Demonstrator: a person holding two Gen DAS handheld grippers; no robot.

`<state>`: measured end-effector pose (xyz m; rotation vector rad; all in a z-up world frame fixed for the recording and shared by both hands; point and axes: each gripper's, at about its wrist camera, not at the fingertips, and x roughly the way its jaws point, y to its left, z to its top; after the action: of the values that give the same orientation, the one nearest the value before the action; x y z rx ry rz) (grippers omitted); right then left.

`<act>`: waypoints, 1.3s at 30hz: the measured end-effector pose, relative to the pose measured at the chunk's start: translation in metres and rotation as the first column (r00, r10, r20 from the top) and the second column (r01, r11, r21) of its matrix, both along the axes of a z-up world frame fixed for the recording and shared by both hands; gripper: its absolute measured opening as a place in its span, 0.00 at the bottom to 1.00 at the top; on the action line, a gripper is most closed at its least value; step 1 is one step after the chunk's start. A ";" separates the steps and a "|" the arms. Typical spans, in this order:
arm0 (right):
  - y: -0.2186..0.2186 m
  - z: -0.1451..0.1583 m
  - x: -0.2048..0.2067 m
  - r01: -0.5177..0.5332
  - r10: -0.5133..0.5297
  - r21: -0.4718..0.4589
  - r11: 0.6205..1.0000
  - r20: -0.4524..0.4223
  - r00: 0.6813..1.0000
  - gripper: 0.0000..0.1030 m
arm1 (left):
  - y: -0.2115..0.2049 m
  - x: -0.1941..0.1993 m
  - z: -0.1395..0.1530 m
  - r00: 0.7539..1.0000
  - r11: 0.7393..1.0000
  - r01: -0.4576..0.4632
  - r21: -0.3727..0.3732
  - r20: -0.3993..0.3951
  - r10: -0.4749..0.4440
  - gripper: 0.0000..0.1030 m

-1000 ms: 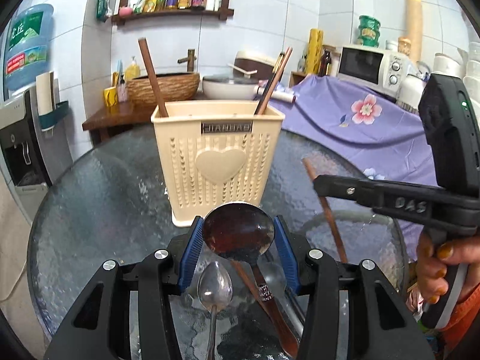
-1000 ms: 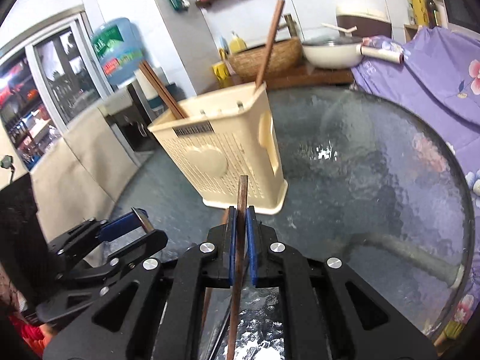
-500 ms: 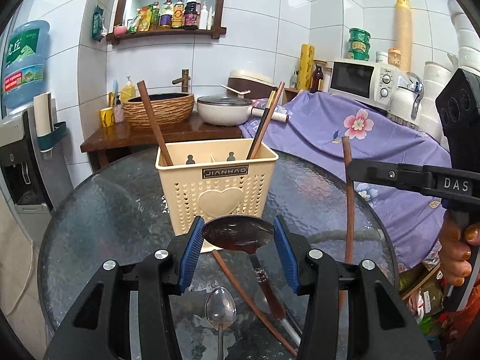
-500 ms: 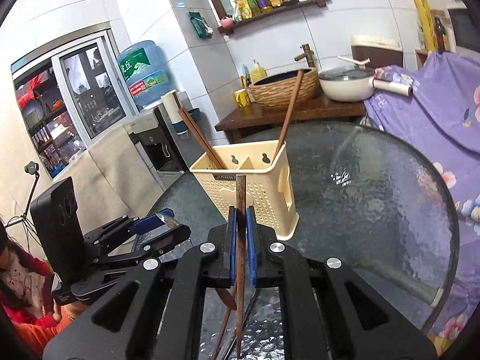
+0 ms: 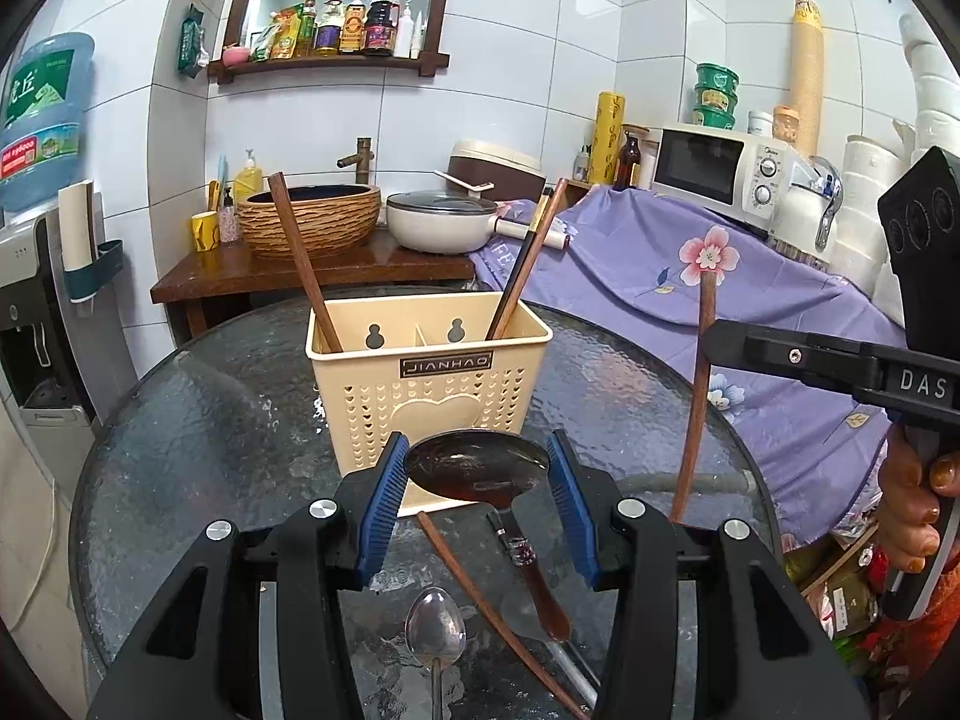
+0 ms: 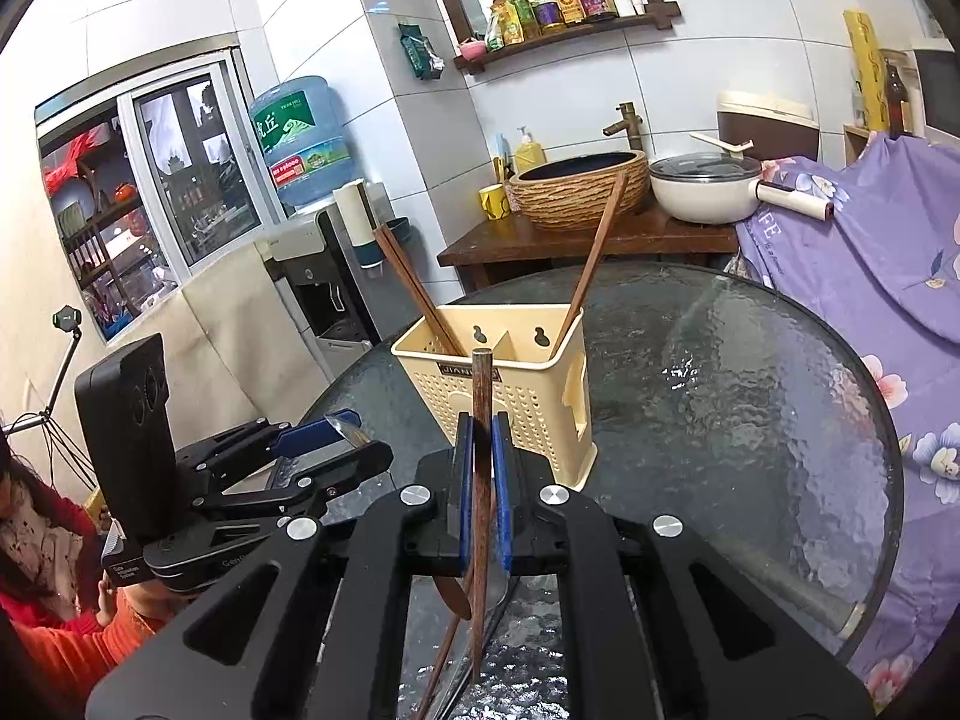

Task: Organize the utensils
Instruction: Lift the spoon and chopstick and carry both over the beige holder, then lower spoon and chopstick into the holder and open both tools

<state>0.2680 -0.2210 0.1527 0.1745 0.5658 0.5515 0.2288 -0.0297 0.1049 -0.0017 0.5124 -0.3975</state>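
From the left wrist view, the left gripper [image 5: 478,474] has its jaws clenched on the bowl of a dark spoon [image 5: 477,470], whose handle slopes down below the jaws toward the glass worktop [image 5: 198,420]. Just beyond the jaws stands the cream holder [image 5: 429,372], with one chopstick leaning in its left compartment and two in its right. Below the jaws, on the worktop, lie a small metal spoon [image 5: 436,639] and a loose chopstick [image 5: 492,606] (both hidden from the other camera, or nearly so). To the right of the jaws the right gripper shows side-on, with an upright chopstick [image 5: 696,396] passing behind its tip.

From the right wrist view, the right gripper [image 6: 481,480] has its jaws grasping that chopstick [image 6: 482,420] between the blue pads, upright, its top above the jaws and its lower end hanging beneath them. The holder [image 6: 504,402] stands just ahead of the jaws. Left of the jaws the left gripper [image 6: 324,435] appears from the side; only here is the metal edge of its spoon seen poking past the pad.
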 end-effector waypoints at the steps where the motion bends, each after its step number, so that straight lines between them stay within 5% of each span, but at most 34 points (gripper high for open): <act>1: 0.000 0.002 0.000 0.000 0.000 -0.001 1.000 0.003 1.000 0.07 | 0.001 0.000 0.001 1.000 1.000 0.001 -0.004 0.001 -0.001 0.45; 13: 0.004 0.049 0.017 -0.036 0.036 0.004 0.999 0.032 0.999 0.07 | 0.015 0.013 0.047 0.998 1.000 -0.013 -0.016 0.066 0.014 0.45; 22: 0.013 0.142 0.050 0.001 0.002 -0.024 1.000 0.138 0.990 0.07 | 0.031 0.052 0.129 0.979 0.994 -0.095 -0.061 0.173 0.104 0.45; 27: 0.023 0.176 0.069 0.074 -0.061 -0.050 0.996 0.218 0.974 0.07 | 0.026 0.079 0.147 0.963 0.985 -0.174 -0.012 0.205 0.173 0.45; 31: 0.029 0.172 0.087 0.097 -0.087 -0.034 0.995 0.216 0.972 0.07 | 0.020 0.097 0.136 0.964 0.978 -0.204 0.038 0.184 0.194 0.45; 39: 0.042 0.105 0.113 0.097 -0.091 -0.053 0.994 0.109 0.990 0.07 | 0.013 0.110 0.079 0.975 0.971 -0.206 0.117 0.109 0.194 0.45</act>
<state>0.3805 -0.1794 0.2573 0.1146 0.4666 0.4497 0.3387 -0.0171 0.1843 0.0883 0.4362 -0.1655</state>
